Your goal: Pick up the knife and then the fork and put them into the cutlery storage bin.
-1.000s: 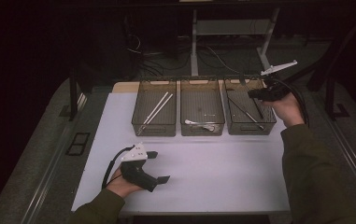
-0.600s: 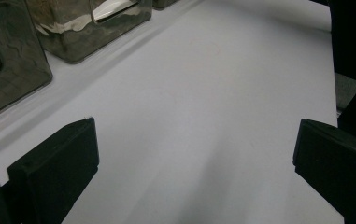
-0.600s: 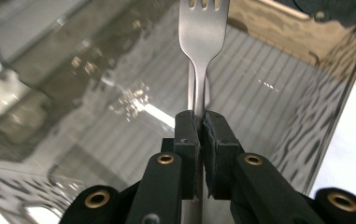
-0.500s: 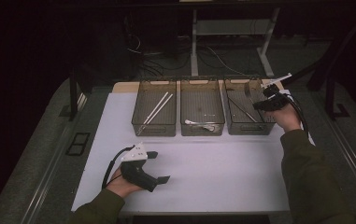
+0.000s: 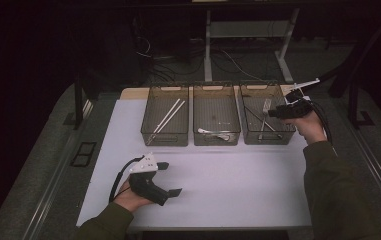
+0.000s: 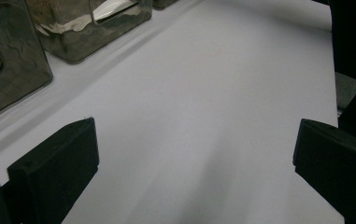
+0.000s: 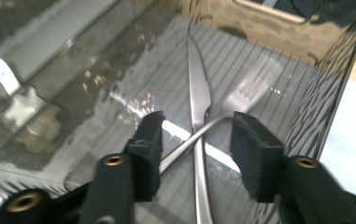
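Note:
My right gripper (image 5: 277, 112) hangs over the right-hand clear bin (image 5: 268, 141) at the back of the table. In the right gripper view my right gripper (image 7: 196, 140) has just been opening; its pads (image 7: 151, 140) stand apart and touch nothing. Below them, on the bin's ribbed floor, a metal knife (image 7: 198, 88) lies crossed by a fork (image 7: 255, 88), which looks blurred. My left gripper (image 5: 170, 178) rests on the white mat (image 5: 238, 180) near the front. Its jaws are wide open with bare mat between them (image 6: 194, 154).
Left of that bin stand two more clear bins. The left bin (image 5: 165, 141) holds white chopsticks (image 5: 168, 117); the middle bin (image 5: 217, 142) holds a white spoon (image 5: 213, 132). Cables and desk legs lie in the dark behind the table.
My right hand has come down to the right-hand bin, and its jaws have gone from closed to apart. My left hand and gripper have stayed put.

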The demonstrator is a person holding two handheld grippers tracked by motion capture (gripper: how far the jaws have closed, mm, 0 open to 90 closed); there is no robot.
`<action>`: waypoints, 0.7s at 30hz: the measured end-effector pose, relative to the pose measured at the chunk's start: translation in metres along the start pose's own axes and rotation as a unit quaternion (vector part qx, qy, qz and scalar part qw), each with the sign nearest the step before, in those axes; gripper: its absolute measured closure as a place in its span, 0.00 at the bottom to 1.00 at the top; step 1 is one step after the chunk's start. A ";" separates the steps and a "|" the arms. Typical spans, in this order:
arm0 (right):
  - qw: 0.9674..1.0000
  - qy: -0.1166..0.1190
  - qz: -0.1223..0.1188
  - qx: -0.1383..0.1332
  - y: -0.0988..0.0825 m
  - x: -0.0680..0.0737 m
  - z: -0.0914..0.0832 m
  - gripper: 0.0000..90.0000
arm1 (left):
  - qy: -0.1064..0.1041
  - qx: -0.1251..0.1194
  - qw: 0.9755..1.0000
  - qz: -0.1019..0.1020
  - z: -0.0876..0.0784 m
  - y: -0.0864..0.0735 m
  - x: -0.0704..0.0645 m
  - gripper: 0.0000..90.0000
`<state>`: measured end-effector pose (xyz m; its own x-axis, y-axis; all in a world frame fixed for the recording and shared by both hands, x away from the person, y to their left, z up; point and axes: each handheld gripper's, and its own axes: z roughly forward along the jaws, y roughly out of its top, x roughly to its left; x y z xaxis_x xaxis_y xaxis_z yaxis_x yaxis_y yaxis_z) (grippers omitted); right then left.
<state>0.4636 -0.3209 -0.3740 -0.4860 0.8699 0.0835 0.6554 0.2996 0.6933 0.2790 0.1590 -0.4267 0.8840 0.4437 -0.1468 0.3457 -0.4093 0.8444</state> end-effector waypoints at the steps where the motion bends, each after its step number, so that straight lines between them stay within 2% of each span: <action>1: 1.000 0.004 0.002 -0.005 0.000 0.001 -0.002 0.53 | 0.000 0.000 1.000 0.000 0.000 0.000 0.000 0.00; 6: 1.000 0.019 0.007 -0.024 -0.001 0.006 -0.010 0.46 | 0.001 0.000 1.000 0.000 0.000 0.000 0.000 0.00; 11: 0.997 0.040 0.015 -0.063 -0.009 0.014 -0.021 0.43 | 0.001 0.000 1.000 0.000 -0.001 0.000 0.000 0.00; 21: 0.995 0.025 -0.022 -0.098 -0.036 0.047 -0.039 0.34 | 0.002 0.000 1.000 -0.002 -0.001 0.000 0.000 0.00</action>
<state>0.3945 -0.3058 -0.3675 -0.5427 0.8360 0.0817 0.5104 0.2509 0.8225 0.2790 0.1599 -0.4261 0.8814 0.4484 -0.1485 0.3491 -0.4068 0.8442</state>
